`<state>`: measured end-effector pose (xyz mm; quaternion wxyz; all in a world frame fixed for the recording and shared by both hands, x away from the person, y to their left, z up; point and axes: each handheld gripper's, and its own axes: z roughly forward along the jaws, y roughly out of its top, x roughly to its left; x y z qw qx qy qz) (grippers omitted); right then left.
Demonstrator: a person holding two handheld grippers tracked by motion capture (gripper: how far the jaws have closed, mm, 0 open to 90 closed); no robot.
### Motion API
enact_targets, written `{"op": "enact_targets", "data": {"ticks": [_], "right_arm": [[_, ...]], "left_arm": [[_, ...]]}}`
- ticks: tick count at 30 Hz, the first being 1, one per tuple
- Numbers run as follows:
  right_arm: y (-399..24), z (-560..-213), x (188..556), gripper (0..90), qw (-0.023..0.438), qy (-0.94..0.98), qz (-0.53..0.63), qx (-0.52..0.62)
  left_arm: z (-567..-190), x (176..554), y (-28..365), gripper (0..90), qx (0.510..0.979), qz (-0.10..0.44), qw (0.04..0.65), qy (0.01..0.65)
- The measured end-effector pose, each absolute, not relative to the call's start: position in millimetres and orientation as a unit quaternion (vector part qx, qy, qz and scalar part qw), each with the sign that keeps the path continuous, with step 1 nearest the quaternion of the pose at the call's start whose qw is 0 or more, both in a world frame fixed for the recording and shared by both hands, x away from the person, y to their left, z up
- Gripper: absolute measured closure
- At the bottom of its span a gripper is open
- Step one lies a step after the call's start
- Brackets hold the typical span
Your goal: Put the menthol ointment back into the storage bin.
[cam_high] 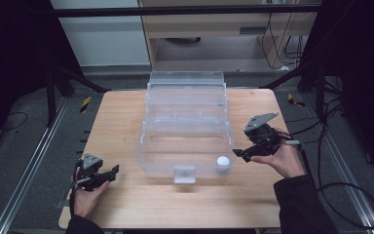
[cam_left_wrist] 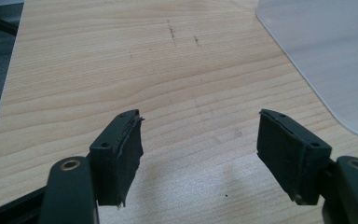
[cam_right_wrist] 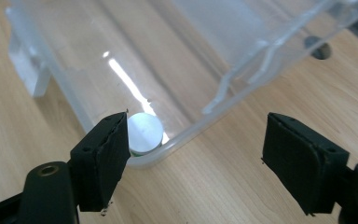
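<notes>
- The left gripper [cam_high: 108, 174] rests near the front left corner of the wooden surface [cam_high: 121, 117]. Its jaws stand wide apart with nothing between them and point toward the right edge of the surface. In the left gripper view a rounded clear corner of the box shows at the upper right, well apart from the jaws.
- The clear plastic box [cam_high: 185, 122] stands in the middle of the surface, open on top. Its long axis runs from the front edge toward the back edge, and the far part rises in steps. A small clear latch [cam_high: 184, 174] sits on its front wall.
- The small white-topped container [cam_high: 223, 162] stands upright in the front right corner of the box, with its round top facing up. Its lower part is hard to make out through the wall.
- The right gripper [cam_high: 238, 152] hovers just beside the right wall of the box, pointing toward the left edge. Its jaws are wide and hold nothing; the container lies beyond them, inside the box.
</notes>
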<state>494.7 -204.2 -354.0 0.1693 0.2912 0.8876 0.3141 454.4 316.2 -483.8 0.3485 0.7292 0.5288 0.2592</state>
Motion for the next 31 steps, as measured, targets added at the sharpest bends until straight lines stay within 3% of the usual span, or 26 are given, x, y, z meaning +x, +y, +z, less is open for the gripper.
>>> {"op": "enact_targets", "data": {"ticks": [4,16,31], "right_arm": [[-223.2,-362.4,484.5,22.0,0.197,0.848,0.358,0.338],[-254.4,-408.7,467.9,29.8,0.199,0.808,0.390,0.394],[-294.3,-457.4,456.3,50.6,0.219,0.758,0.410,0.458]], "left_arm": [[-483.2,453.8,315.5,31.3,0.729,0.260,0.350,0.528],[-482.9,453.2,314.9,38.3,0.731,0.256,0.350,0.527],[-482.5,453.7,320.2,48.6,0.725,0.252,0.353,0.536]]}}
